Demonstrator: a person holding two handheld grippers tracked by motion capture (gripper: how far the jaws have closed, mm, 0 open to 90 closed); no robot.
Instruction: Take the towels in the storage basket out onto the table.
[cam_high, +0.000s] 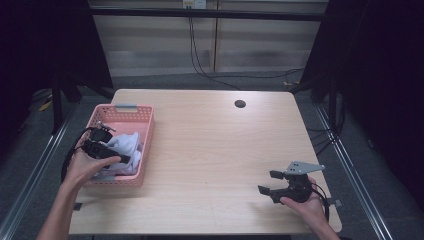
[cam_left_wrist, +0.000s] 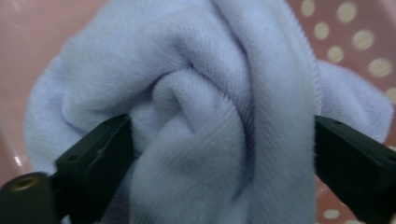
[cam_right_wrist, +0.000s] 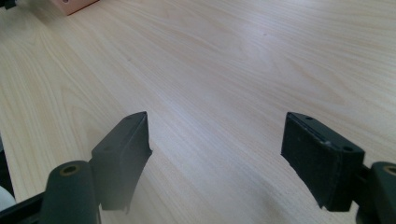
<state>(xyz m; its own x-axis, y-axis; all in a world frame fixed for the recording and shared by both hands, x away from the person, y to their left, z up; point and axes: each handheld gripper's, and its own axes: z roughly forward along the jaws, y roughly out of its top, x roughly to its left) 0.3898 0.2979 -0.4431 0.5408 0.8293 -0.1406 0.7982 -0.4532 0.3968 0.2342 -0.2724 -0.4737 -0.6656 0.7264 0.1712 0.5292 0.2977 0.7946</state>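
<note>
Quick count: one pink basket (cam_high: 145, 120) sitting at the left edge of the table (cam_high: 210, 145) — with one pale lavender towel (cam_high: 126, 146) bunched inside. Two grippers: left gripper (cam_high: 114, 159) down in the basket, right gripper (cam_high: 267, 182) near the front right corner. Two hands. One round cable hole (cam_high: 240, 104) toward the far edge — that's it.

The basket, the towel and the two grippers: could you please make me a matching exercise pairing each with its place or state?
Things:
1. pink basket
2. white towel
3. left gripper
4. right gripper

States:
A. open over bare wood
B. bunched up in the basket
C. at the table's left edge
D. jaws on either side of the towel

Pairs: 1-C, 2-B, 3-D, 4-A
</note>
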